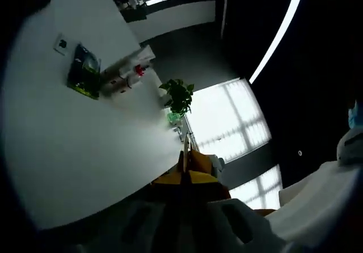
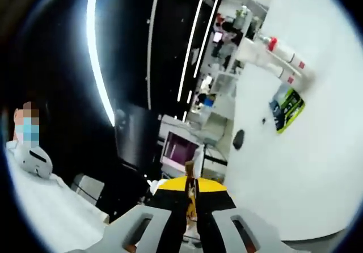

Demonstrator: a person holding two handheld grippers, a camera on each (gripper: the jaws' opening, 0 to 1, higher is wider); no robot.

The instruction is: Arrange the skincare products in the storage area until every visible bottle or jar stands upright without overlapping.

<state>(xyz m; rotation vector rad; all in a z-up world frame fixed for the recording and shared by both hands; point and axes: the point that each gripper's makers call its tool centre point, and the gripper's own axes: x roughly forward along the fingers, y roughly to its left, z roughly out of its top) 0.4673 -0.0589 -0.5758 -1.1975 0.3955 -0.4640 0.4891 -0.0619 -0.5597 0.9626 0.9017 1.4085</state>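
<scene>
on the white tabletop (image 1: 74,151), seen from the left gripper view, the things sit far from the left gripper (image 1: 186,162). furthest left is a small white square tag (image 1: 61,44). next to it lies a flat green and black packet (image 1: 84,71). touching that packet's right side is a little bunch of skincare bottles (image 1: 126,74), white with red bits. they look like they are lying down and leaning on each other, not standing up. further right, near the tabletop edge, stands a small green plant (image 1: 178,97). the left gripper's fingers are pressed together and hold nothing.

in the right gripper view, a person in white (image 2: 34,173) sits at the far left. the right gripper (image 2: 190,188) is in the middle, with its fingers pressed together and holding nothing. to the right is the same tabletop (image 2: 295,173), with a dark round spot (image 2: 238,139) on it, then the packet (image 2: 286,108), and the bottles (image 2: 281,60) lying above it.

both grippers are well apart from the bottles, so the tidying looks not yet begun. what could go wrong: the bottles are round and touch each other, so a push on one could roll the others away. closed fingers must open first, or they will only knock a bottle. a tall thin bottle may tip over again if let go while it leans.
</scene>
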